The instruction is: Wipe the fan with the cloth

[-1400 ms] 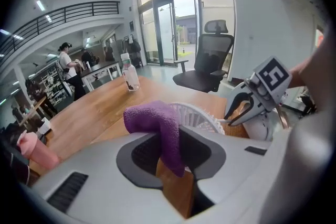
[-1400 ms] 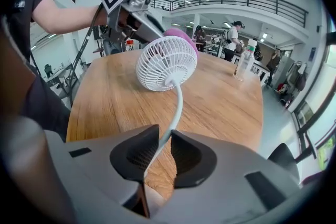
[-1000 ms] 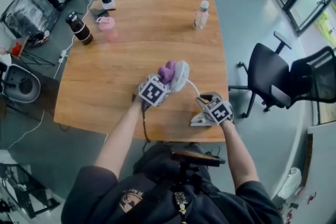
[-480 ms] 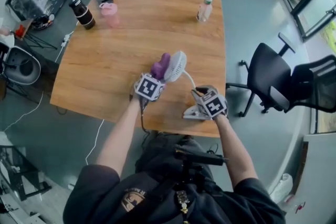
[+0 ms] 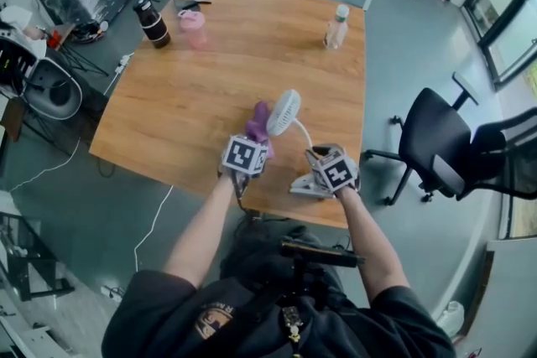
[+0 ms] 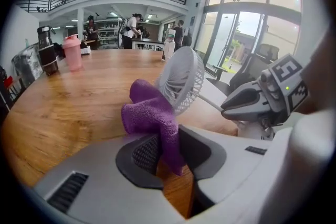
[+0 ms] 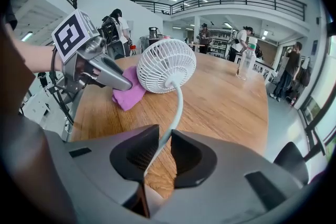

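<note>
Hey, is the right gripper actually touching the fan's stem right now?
Touching. The right gripper view shows the fan's white stem running down between the pads of the right gripper, pinched from both sides with no gap.

A small white fan point(image 5: 284, 113), its round grille head on a thin curved stalk, stands tilted over the wooden table point(image 5: 193, 88). A purple microfibre cloth point(image 5: 258, 123) is bunched just beside the head.

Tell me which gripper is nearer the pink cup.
Left. The left gripper, holding the purple cloth, is on the pink cup's side of the fan; the right gripper, clamped on its stem, sits farther right.
</note>
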Demonstrator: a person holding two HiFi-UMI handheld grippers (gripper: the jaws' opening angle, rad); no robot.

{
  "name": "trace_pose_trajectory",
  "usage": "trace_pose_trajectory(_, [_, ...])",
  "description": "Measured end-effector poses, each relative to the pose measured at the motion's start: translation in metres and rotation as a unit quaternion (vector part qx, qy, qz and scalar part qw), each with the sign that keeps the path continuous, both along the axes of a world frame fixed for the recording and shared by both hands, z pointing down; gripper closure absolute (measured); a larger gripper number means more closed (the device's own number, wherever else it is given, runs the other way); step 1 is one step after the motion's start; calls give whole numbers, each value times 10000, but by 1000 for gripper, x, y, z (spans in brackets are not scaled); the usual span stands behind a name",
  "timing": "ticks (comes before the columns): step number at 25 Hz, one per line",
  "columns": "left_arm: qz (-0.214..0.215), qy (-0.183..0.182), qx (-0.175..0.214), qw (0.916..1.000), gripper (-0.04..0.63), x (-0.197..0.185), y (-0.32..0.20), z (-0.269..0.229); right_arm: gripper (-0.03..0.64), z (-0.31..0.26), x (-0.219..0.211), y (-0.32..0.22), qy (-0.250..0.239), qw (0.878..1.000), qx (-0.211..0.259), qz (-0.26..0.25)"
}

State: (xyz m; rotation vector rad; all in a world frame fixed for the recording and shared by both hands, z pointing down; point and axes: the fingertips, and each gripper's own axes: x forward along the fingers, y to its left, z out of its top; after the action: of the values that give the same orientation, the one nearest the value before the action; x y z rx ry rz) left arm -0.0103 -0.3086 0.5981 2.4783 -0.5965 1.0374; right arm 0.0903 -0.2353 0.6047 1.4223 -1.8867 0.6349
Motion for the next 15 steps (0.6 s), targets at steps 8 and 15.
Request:
trace_pose_trajectory(8, [27, 118, 118, 9999, 506, 24, 31, -13, 535, -2, -3, 3, -79, 9999, 139, -58])
trace_pose_trajectory(15, [126, 353, 444, 9983, 506, 44, 41, -50, 535, -2, -6, 7, -185, 9993, 313, -76])
